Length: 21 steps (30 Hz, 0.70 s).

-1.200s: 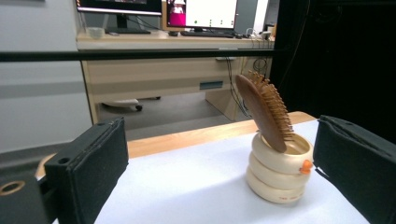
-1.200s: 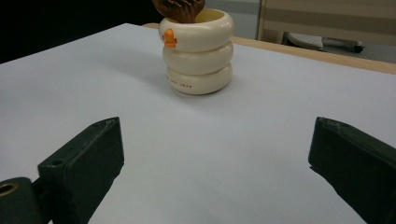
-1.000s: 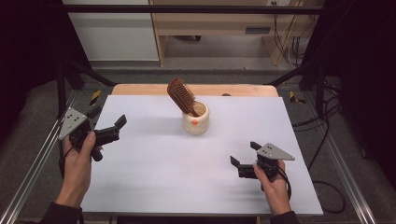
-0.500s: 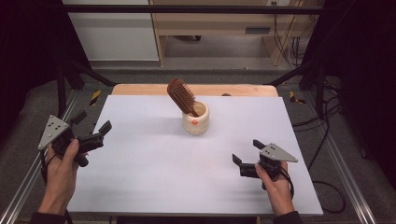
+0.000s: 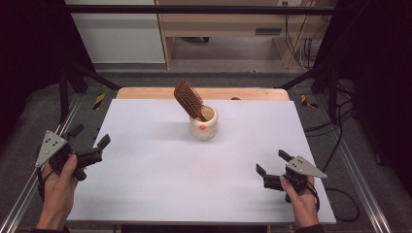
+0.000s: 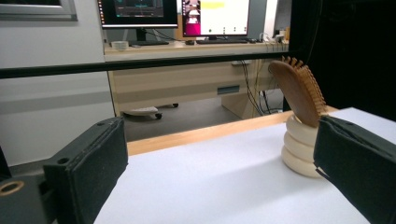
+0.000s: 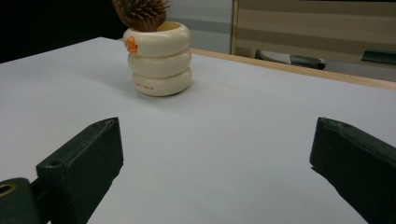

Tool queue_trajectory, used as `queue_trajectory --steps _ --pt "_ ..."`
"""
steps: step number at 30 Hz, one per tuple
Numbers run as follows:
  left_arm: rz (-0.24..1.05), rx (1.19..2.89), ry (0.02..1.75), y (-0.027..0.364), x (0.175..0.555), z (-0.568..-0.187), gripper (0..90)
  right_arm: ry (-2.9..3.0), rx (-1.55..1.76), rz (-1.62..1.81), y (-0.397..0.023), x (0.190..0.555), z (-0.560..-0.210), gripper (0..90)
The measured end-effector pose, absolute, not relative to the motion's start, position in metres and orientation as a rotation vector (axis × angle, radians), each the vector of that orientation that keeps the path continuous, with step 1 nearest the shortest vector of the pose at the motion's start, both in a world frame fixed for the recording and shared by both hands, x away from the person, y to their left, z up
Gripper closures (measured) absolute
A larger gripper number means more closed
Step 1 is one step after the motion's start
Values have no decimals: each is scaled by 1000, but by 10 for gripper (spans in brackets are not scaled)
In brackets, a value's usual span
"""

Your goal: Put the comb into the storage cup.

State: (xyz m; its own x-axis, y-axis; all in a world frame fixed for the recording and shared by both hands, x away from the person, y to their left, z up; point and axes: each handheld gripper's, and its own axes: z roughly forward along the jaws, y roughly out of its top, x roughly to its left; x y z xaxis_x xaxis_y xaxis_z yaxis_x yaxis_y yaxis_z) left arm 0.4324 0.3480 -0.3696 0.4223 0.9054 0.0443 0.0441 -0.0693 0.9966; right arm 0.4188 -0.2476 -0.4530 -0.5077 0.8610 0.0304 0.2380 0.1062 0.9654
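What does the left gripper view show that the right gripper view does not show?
Left gripper view alone: the hairbrush's whole head seen from the side, and monitors on a desk behind. Right gripper view alone: the small orange figure on the cream cup's rim. Both: that ringed cup on the white table with the brush in it, between open black jaws.

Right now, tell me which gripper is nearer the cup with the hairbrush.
Right, but only narrowly. The right gripper sits toward the near right corner from the cup; the left gripper hangs at the table's left edge, farther sideways. Both are open and apart from it.
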Motion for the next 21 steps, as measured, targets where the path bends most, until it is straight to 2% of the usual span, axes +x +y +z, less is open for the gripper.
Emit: queue_trajectory --steps 21 --pt "822 1541 929 335 427 -420 28 1843 1060 1408 -250 420 -462 32"
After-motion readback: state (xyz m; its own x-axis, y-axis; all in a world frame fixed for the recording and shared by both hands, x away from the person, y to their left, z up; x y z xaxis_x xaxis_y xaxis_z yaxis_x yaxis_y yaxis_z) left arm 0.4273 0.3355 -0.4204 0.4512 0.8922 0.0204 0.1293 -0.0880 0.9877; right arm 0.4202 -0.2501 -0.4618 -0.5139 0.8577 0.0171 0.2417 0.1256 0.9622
